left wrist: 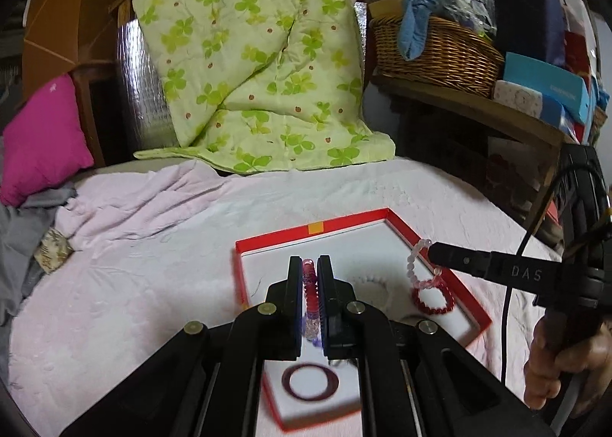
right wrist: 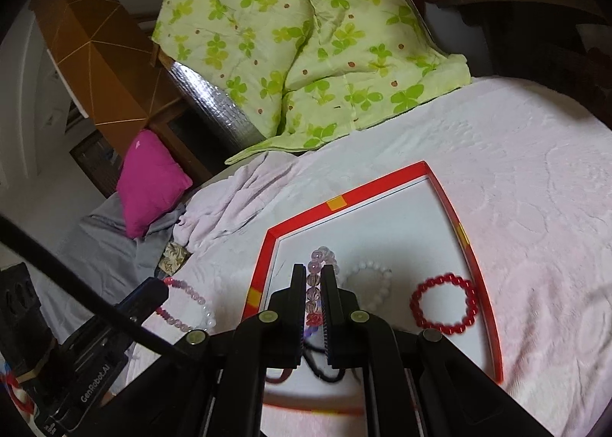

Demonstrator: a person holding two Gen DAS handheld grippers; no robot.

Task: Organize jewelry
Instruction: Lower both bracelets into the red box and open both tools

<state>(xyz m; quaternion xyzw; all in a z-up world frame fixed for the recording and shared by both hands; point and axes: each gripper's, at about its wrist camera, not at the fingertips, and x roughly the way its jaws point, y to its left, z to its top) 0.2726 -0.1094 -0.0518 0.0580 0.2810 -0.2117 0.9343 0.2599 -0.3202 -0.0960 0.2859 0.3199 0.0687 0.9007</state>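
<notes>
A: Red-rimmed tray [right wrist: 480, 261], white floor, lying on the bed [right wrist: 516, 154]. Both hands carry beads. Left gripper [left wrist: 310, 268]: fingers pinched narrow on a pink bracelet [left wrist: 310, 295], edge-on between the pads. From the right camera the same bracelet [right wrist: 187, 303] hangs outside the tray's left wall, over the blanket.

B: And the right?

A: Right gripper [right wrist: 314, 276]: fingers equally narrow, shut on a pale bracelet [right wrist: 314, 284]; its loop runs along the finger line, top beads poking past the tips. In the left view that loop [left wrist: 422, 264] dangles over the tray's right rim.

B: What already lies inside?

A: A white bracelet [right wrist: 369, 284] just right of the right fingers, a red bracelet [right wrist: 443, 303] nearer the right wall, a dark bangle [left wrist: 310, 381] at the near edge.

B: So the coming move?

A: My reading: the right hand is nearer, already over the floor; open space lies ahead, toward the far corner. The left must cross the left wall first.
</notes>
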